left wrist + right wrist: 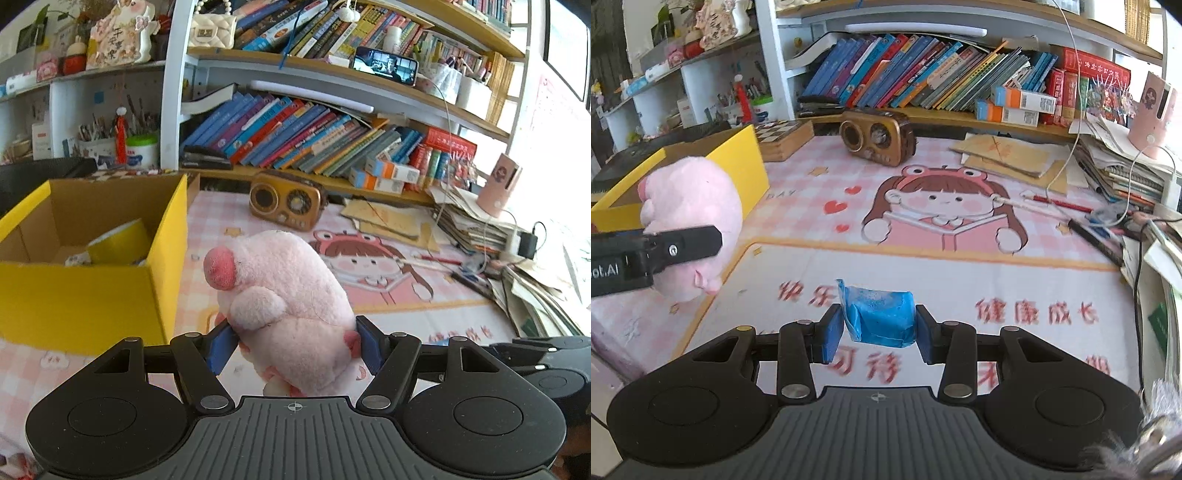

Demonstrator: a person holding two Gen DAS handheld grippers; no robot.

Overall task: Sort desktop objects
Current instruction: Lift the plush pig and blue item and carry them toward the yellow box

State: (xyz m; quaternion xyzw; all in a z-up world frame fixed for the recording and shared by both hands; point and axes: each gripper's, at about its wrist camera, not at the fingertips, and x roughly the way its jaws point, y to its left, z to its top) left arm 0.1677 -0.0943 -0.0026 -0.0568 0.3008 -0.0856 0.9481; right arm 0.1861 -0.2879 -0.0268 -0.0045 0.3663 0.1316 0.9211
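Note:
My left gripper (293, 345) is shut on a pink plush pig (284, 306) and holds it above the pink desk mat, just right of the yellow cardboard box (74, 295). The box is open and holds a yellow roll (118, 242). My right gripper (879, 328) is shut on a blue tissue pack (879, 317), held above the mat. In the right wrist view the plush pig (690, 206) and the left gripper's finger (679, 245) show at the left, in front of the yellow box (738, 162).
A brown retro radio (284, 201) stands at the back of the mat (960, 266). Stacks of papers and notebooks (476, 225), cables and pens (1097, 236) crowd the right side. A wooden chess box (783, 138) sits behind the yellow box. Bookshelves rise behind.

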